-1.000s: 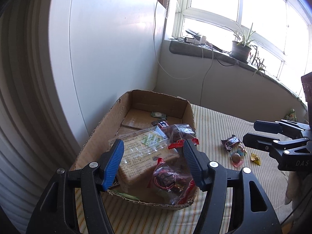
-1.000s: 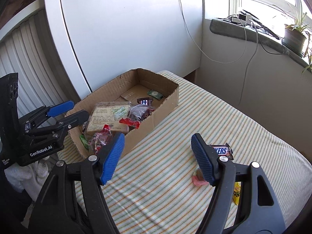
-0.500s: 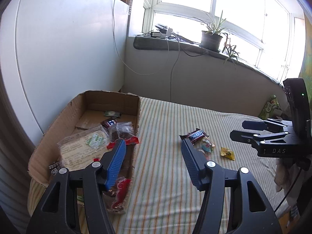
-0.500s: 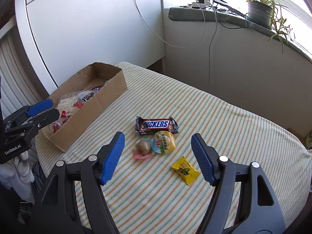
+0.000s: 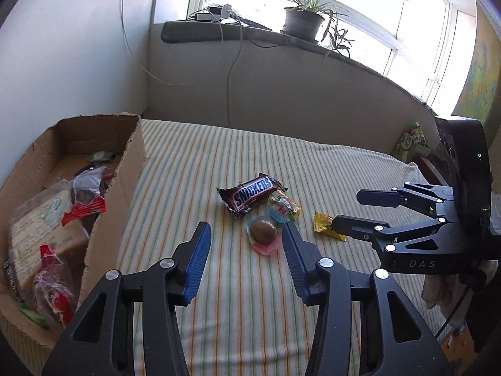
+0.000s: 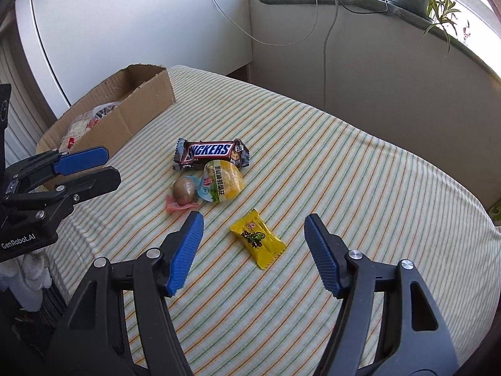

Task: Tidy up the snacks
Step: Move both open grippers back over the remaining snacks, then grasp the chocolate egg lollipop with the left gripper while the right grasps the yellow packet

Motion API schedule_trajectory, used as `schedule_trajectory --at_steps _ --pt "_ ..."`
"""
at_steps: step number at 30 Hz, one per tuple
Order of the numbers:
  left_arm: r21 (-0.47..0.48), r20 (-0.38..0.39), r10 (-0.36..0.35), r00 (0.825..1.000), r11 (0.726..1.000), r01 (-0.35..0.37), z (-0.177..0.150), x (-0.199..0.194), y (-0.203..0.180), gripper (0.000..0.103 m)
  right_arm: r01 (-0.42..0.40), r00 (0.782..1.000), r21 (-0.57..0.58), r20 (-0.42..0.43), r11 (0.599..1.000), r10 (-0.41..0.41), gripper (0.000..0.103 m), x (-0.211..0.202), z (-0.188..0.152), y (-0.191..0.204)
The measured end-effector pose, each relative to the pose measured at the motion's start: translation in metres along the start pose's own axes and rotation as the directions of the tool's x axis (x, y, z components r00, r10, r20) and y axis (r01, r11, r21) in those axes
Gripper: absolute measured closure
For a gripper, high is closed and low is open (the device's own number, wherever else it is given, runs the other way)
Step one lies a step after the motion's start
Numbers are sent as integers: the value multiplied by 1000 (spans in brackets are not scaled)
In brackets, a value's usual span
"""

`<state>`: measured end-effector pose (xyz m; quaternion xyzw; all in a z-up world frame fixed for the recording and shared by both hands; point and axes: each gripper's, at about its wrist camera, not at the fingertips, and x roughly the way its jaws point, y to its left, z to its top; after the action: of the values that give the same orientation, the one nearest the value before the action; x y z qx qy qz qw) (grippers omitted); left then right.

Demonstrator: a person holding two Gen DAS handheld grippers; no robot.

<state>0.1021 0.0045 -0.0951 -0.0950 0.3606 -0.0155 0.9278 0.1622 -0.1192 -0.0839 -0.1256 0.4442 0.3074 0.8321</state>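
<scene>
On the striped cloth (image 6: 344, 156) four snacks, seemingly, await the part-filled box (image 6: 125, 116); both grippers gape empty.

Ahead of me a striped cloth (image 5: 250, 282) covers the table. Beyond its far edge runs a grey ledge (image 5: 219, 29) with a potted plant (image 5: 302, 20) on it, right of a charger (image 5: 216, 15) whose white cable (image 5: 230, 72) hangs down the wall. Windows (image 5: 375, 15) glare behind.
</scene>
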Motion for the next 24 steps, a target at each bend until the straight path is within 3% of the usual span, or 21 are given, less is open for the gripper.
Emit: schedule_trajectory --at_steps 4,14,20,24 --pt "-1 -36 -21 999 1000 21 1 17 -6 58 -13 999 -14 -29 1000 13 48 12 -4 -2" --pt "22 -108 -28 994 999 30 1 54 -18 59 -24 997 -32 -74 999 21 56 33 -10 -4" --pt "24 -136 -15 991 1000 19 2 66 -18 67 -20 997 -32 -70 999 17 62 34 -12 -5" --pt "30 -131 -13 991 999 17 4 65 -20 73 -8 998 -32 -68 999 6 73 35 -12 -6"
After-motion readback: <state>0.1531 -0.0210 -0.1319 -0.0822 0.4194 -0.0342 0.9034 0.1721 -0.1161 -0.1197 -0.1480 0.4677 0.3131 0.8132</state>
